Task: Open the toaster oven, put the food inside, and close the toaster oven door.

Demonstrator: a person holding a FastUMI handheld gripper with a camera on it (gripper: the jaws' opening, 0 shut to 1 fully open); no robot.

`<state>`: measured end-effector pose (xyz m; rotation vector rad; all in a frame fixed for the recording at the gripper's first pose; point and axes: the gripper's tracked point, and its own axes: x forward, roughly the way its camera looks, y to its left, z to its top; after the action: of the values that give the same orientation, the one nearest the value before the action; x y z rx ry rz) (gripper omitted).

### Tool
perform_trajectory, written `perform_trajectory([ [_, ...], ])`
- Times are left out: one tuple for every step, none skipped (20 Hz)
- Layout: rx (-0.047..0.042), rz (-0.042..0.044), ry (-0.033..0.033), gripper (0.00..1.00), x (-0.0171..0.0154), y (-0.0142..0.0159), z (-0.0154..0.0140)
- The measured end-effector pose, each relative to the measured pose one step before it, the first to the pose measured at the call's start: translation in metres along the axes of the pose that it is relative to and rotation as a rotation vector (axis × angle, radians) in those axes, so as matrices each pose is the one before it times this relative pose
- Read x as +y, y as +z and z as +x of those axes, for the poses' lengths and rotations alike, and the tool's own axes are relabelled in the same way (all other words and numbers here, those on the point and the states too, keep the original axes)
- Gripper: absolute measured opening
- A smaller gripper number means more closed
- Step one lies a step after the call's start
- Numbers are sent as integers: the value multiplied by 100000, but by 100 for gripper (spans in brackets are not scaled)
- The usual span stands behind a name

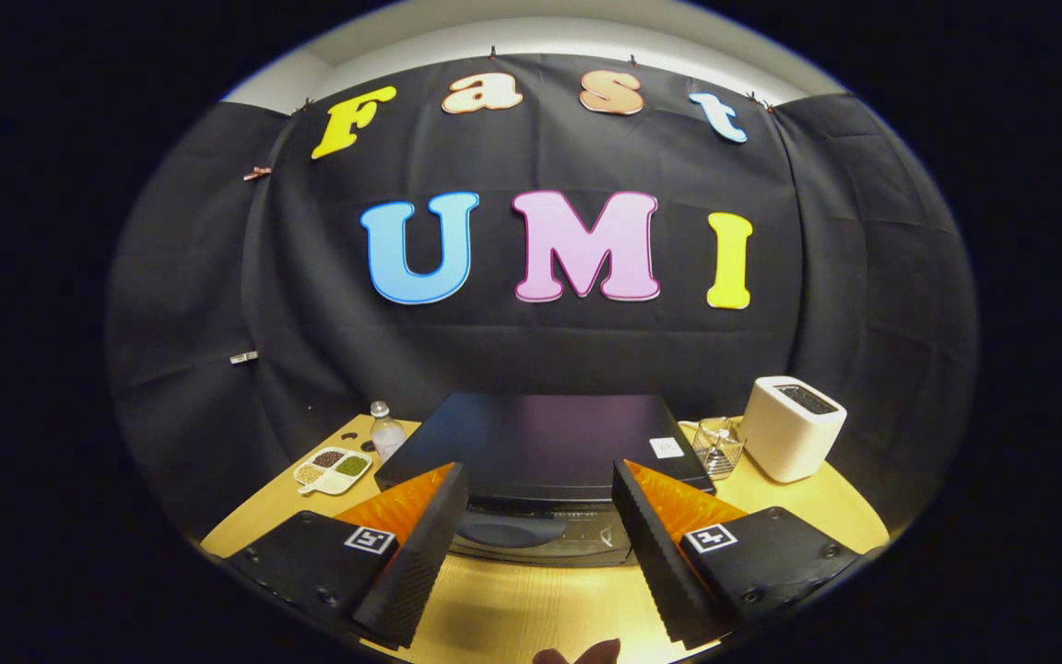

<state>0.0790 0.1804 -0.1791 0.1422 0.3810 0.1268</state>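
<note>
A black toaster oven (pixel 545 443) stands on the wooden table (pixel 531 604), just ahead of my fingers. I look down on its flat top. Its front, with a dark curved handle (pixel 503 531), faces me between the fingers, and the door looks shut. My gripper (pixel 538 472) is open and holds nothing, with its fingertips level with the oven's front top edge, one on each side. A small brown thing (pixel 577 654) peeks in at the table's near edge below the fingers; I cannot tell what it is.
A white toaster (pixel 791 426) stands right of the oven, with a small clear glass holder (pixel 718 446) between them. Left of the oven are a water bottle (pixel 386 432) and a white divided dish of grains (pixel 334 469). Black cloth walls close in behind.
</note>
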Motion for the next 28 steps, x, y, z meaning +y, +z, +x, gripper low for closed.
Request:
perform_trajectory([
  [1777, -1140, -237, 98, 355, -795, 751],
  [1561, -1211, -294, 98, 313, -603, 729],
  [1141, -798, -150, 98, 353, -437, 683],
  [1271, -327, -120, 98, 307, -327, 643],
  [1503, 476, -277, 98, 246, -336, 648],
  [1541, 753, -741, 98, 104, -438, 646],
  [1521, 1177, -904, 98, 20, -413, 590],
  [1648, 1346, -518, 98, 150, -453, 601],
  [1910, 1063, -285, 98, 150, -422, 562],
  [1680, 602, -505, 98, 38, -497, 451],
  [2352, 361, -1169, 98, -98, -542, 348],
  [-2231, -205, -1307, 98, 43, 303, -218],
  [644, -508, -569, 96, 92, -62, -181],
  [1, -1692, -610, 95, -20, -146, 171],
  [-1000, -2051, -269, 98, 136, -58, -73],
  [91, 432, -362, 99, -163, 83, 70],
  [420, 1228, -489, 99, -151, -3, 3],
  [1258, 1626, -65, 99, -73, -265, 46],
  [-254, 1014, 122, 99, 41, -75, -194],
  [-211, -742, 370, 99, 170, -185, -133],
  [-744, -752, 356, 99, 92, -130, -443],
  [-73, 623, 291, 99, -35, -172, -313],
  [-80, 485, 73, 99, -62, -202, -437],
  [453, -287, 30, 99, 37, -320, -408],
  [69, -289, 4, 99, 78, -444, -443],
  [543, 193, 235, 99, -24, -392, -476],
  [446, 465, 210, 99, 6, -378, -456],
  [794, 524, 191, 99, -7, -443, -413],
])
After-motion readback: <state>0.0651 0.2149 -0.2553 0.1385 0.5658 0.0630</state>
